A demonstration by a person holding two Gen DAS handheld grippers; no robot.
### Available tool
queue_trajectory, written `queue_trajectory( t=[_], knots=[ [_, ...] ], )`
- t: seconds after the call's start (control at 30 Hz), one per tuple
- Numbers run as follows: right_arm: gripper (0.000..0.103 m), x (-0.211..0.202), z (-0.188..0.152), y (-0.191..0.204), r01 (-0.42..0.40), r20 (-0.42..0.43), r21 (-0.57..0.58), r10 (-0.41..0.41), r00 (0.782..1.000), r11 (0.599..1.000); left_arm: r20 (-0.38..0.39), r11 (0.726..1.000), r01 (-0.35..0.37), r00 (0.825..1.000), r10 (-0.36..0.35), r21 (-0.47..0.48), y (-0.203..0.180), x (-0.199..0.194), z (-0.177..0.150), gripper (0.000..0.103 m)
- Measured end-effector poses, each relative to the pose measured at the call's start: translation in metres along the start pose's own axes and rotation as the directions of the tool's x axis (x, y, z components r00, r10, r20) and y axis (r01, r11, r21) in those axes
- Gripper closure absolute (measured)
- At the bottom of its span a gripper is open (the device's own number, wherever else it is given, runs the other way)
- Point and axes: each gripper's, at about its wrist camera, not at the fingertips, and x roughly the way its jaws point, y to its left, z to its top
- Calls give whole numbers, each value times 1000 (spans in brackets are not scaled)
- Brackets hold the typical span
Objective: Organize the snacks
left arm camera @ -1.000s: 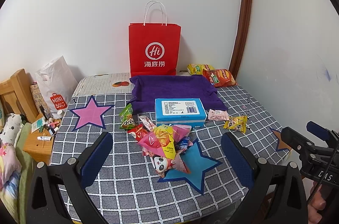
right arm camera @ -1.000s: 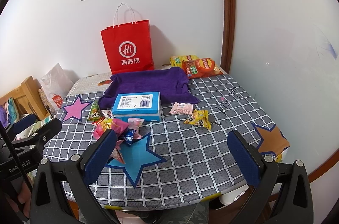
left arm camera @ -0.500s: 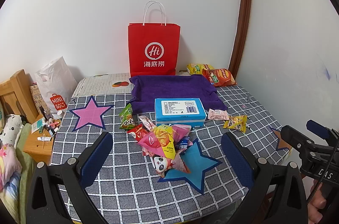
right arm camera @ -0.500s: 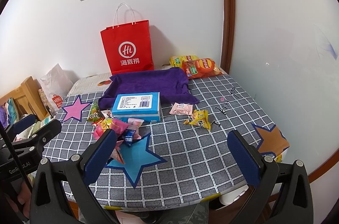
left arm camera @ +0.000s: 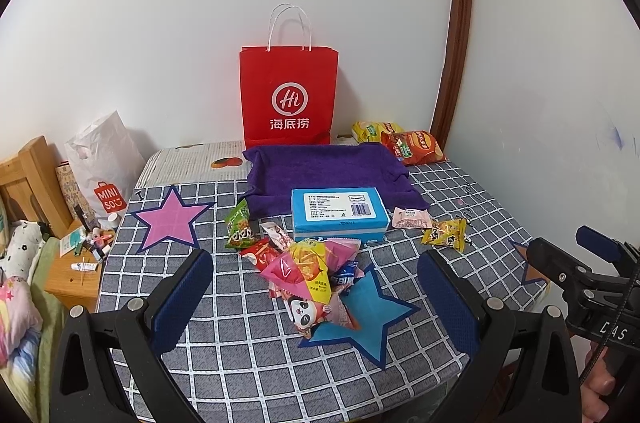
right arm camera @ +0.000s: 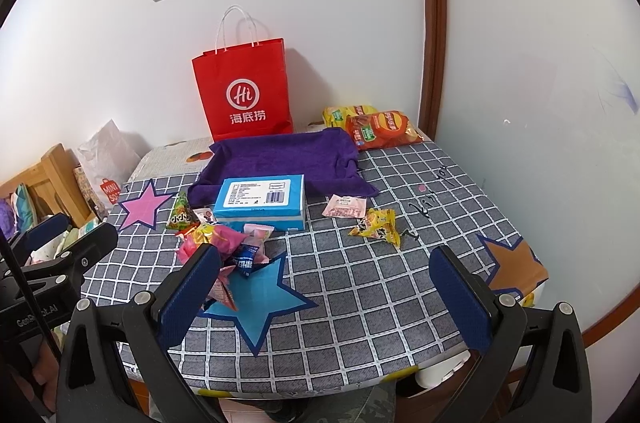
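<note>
White-walled room, grey checked table (left arm camera: 248, 351). Left gripper (left arm camera: 316, 297) fingers spread wide, gripping nothing; snack pile (left arm camera: 310, 273) between and just beyond fingertips, on blue star (left arm camera: 360, 319). Right gripper (right arm camera: 326, 293) wide too, empty; pile beside its left finger (right arm camera: 188, 295). Blue box (left arm camera: 338, 213), purple towel (left arm camera: 320, 175), red bag (left arm camera: 288, 103) farther ahead.

A loose heap of bright snack packets (left arm camera: 310, 273) (a panda-printed one nearest) lies ahead between the left jaws; a yellow packet (right arm camera: 376, 226) lies flat ahead between the right jaws.
</note>
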Motion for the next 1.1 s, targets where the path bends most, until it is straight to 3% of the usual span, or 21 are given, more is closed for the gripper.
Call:
queue_trajectory(
  t=[0.4,0.67,0.73,1.1],
  knots=[
    [0,34,-2,-1,-24,-29,-18,23,999,1000,-17,999,7,1000,-8,-53,23,56,0,1],
    [6,105,-14,-35,48,-123,-15,-50,991,999,-150,995,-40,988,26,-94,54,127,-10,2],
    [7,122,-16,-47,59,-141,2,-58,988,998,-242,994,-75,969,54,-77,58,137,-18,2],
    [9,226,-9,-92,50,-249,112,-21,968,992,-257,983,-94,965,51,-158,95,193,-7,2]
  ],
)
